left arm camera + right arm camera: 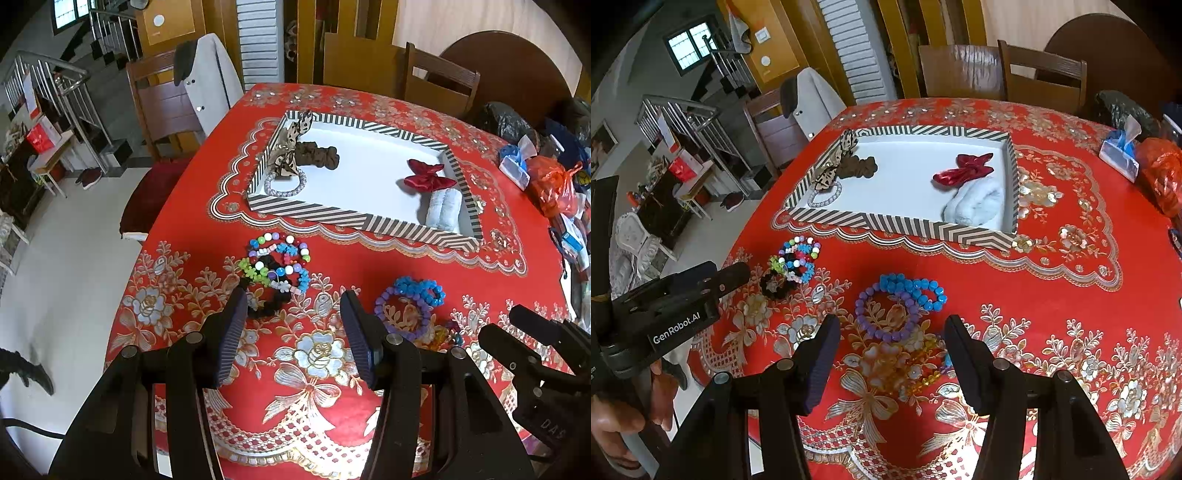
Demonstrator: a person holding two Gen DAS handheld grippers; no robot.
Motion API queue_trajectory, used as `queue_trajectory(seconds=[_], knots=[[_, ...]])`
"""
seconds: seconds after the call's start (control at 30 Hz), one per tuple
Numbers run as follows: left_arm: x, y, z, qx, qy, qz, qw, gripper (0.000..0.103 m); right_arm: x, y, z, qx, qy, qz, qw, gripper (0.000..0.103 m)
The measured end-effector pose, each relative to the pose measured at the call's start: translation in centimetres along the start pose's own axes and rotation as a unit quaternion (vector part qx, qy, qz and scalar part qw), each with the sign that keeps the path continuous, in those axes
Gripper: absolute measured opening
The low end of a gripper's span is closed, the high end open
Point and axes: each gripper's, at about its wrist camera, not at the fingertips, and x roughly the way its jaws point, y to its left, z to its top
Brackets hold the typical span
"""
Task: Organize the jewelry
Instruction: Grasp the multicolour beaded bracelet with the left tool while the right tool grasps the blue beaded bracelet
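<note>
Judging from what lies in the striped tray, the sorting is about half done: a leopard bow, a brown scrunchie, a crystal bracelet, a red bow and a white fluffy scrunchie are inside it. In front of the tray, on the red tablecloth, wait the multicolour bead bracelets, a black scrunchie, a purple bracelet, a blue bracelet and amber beads. The left gripper and right gripper are both spread and hold nothing, above these pieces.

Desk with red floral cloth; wooden chair behind; grey coat draped over another chair; tissue pack beside orange plastic bag; staircase railing.
</note>
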Motion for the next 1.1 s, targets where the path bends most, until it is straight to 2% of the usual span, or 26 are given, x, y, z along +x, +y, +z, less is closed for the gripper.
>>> queue_trajectory(seconds=[0.27,0.37,0.57,0.8,1.1], knots=[[0.8,1.2,0.0,-0.014,0.014,-0.004,0.9998,0.052,1.0,-0.6,-0.5,0.001,0.015,-0.001,1.000,0.056],[0.9,2.8,0.0,-0.034,0.016,-0.008,0.9993,0.052,2.1,-1.3,-1.4,-0.002,0.033,0.001,0.999,0.056],[2.0,6.6,-0.1,-0.080,0.034,-0.005,0.9962,0.052,4.2,-3.6,-2.3,0.024,0.043,-0.001,0.999,0.056],[3.4,9.1,-0.4,-0.109,0.056,0.004,0.9924,0.052,6.3,-5.5,-0.5,0.035,0.033,-0.004,0.999,0.051],[5.5,10.6,-0.4,-0.116,0.083,0.002,0.9897,0.052,10.7,-3.9,2.1,-0.026,0.061,-0.032,0.997,0.045]])
